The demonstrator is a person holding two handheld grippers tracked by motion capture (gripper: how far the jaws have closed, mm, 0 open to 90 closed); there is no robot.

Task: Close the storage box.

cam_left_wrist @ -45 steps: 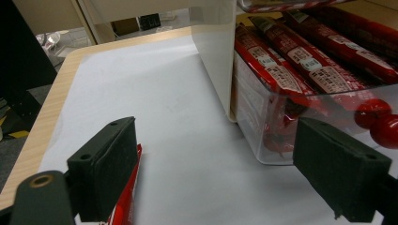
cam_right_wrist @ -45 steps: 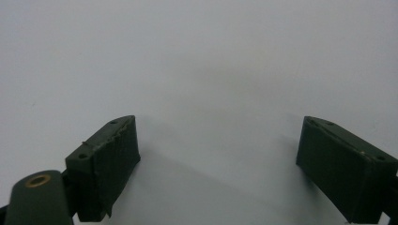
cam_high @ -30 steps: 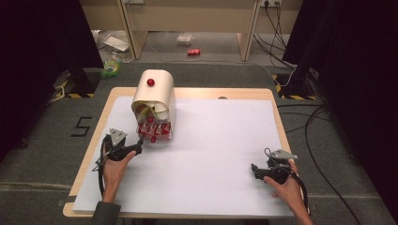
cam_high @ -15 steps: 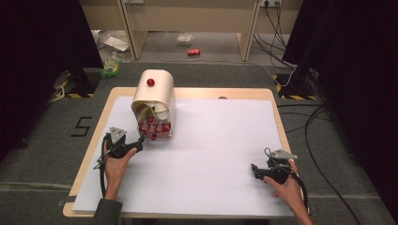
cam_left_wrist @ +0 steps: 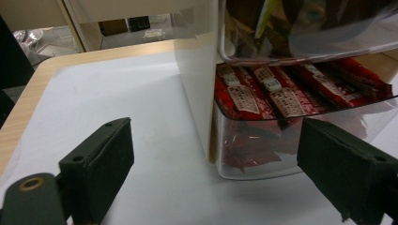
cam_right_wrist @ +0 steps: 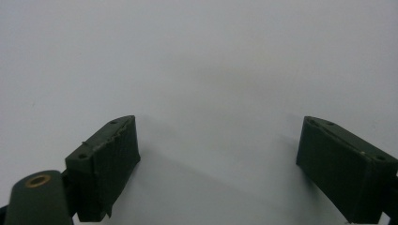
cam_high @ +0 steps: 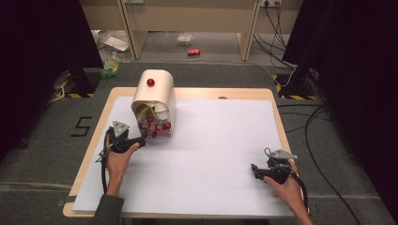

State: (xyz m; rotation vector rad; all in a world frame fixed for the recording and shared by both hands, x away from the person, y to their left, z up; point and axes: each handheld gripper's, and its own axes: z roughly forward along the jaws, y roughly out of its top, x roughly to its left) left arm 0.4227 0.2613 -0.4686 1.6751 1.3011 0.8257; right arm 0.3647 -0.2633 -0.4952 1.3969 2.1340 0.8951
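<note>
High view: a wooden tabletop (cam_high: 280, 123) is covered almost fully by a white sheet (cam_high: 211, 154). Toward its far left stands a cream, round-topped dispenser box (cam_high: 155, 96) with a red knob (cam_high: 150, 82) on its curved lid; its front faces the person and shows clear trays packed with red wrapped bars (cam_high: 157, 127).

The left gripper (cam_high: 139, 140) lies low over the sheet, held in the person's left hand (cam_high: 118, 157), its tips just beside the lower left corner of the dispenser box. In the left gripper view its two black jaws stand wide apart with nothing between them; the box's white side wall (cam_left_wrist: 197, 89) and the clear lower tray (cam_left_wrist: 300, 140) sit just ahead, between the jaws' lines, and I cannot tell whether either jaw touches it. The red wrapped bars (cam_left_wrist: 281, 91) lie side by side in the tray with white labels upward, and an upper clear tray (cam_left_wrist: 305, 33) holds darker packets.

The right gripper (cam_high: 256, 169) rests near the front right part of the sheet, held in the person's right hand (cam_high: 286, 187), well apart from the box, pointing left. In the right gripper view its jaws are also spread wide and hold nothing, with the bare white sheet (cam_right_wrist: 197, 70) ahead.

On the floor beyond the tabletop lie a red can (cam_high: 193, 52) and cables (cam_high: 324, 122).
</note>
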